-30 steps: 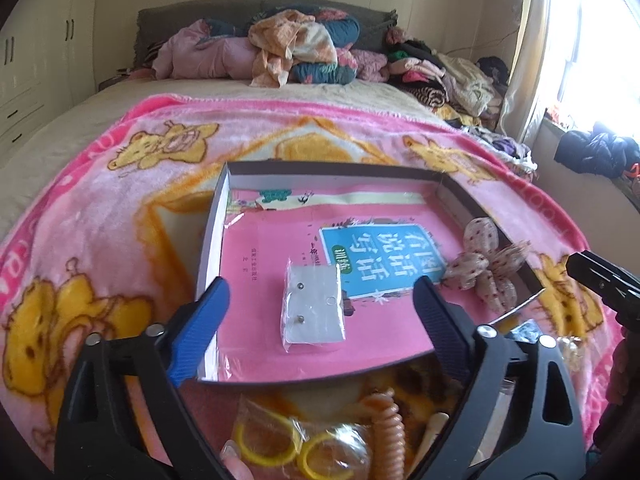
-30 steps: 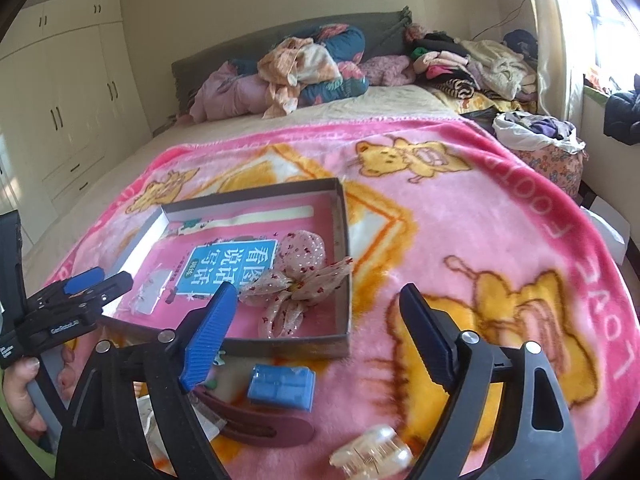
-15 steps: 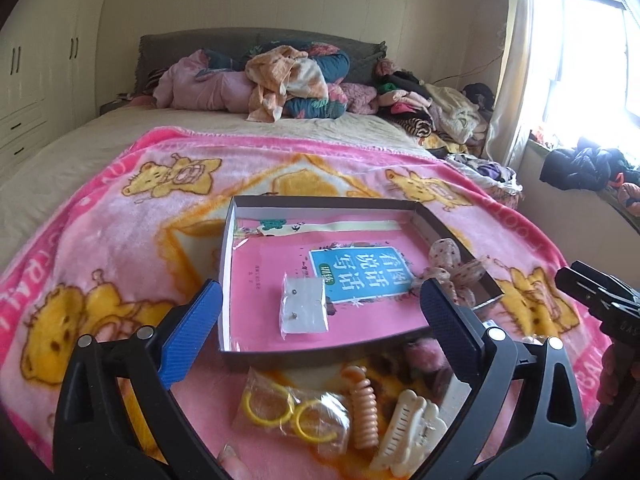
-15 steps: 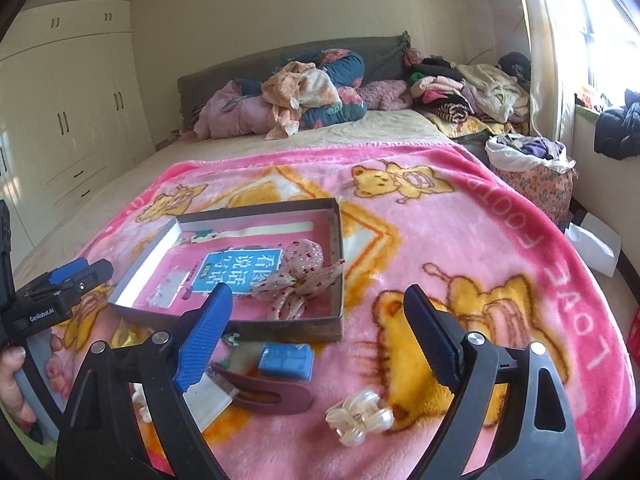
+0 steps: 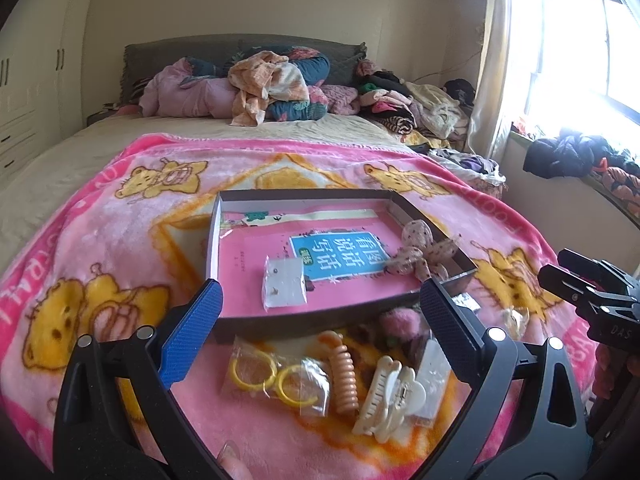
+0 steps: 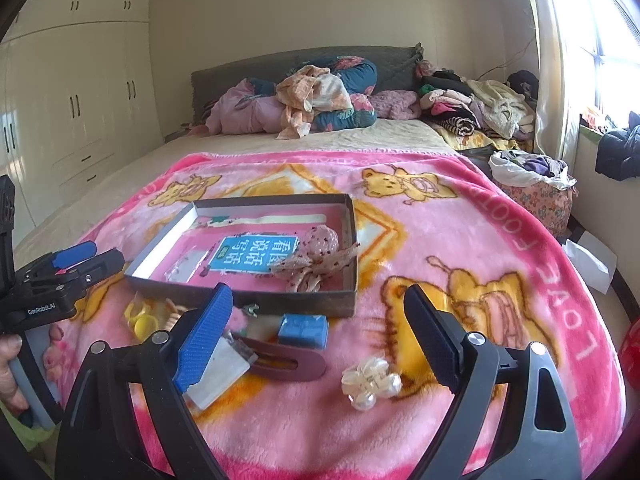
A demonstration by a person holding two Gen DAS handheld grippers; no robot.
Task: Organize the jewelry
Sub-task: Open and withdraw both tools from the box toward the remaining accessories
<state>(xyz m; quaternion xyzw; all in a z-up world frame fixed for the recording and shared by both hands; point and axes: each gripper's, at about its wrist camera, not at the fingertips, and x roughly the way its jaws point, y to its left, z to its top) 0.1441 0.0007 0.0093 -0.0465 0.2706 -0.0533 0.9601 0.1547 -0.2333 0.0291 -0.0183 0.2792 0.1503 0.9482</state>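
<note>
Ahead of you the bed [image 6: 120,168] is spread with a pink teddy-bear blanket [image 6: 500,240] over a beige cover. At its head, against the dark grey headboard [image 6: 248,68], you see a heap of pink, orange and navy bedding [image 6: 312,100], with folded clothes [image 6: 480,108] piled to its right. On your left stand cream wardrobes [image 6: 80,100] with drawers below. To the right a bright window [image 5: 580,40] has a pale curtain [image 5: 488,60], and a floral basket of laundry [image 6: 536,192] sits on the floor.

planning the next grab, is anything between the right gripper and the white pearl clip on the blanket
Nothing visible. The right gripper is open and empty, and the white pearl clip lies bare on the blanket, between the fingers in view; the maroon clip sits apart, to its left.
</note>
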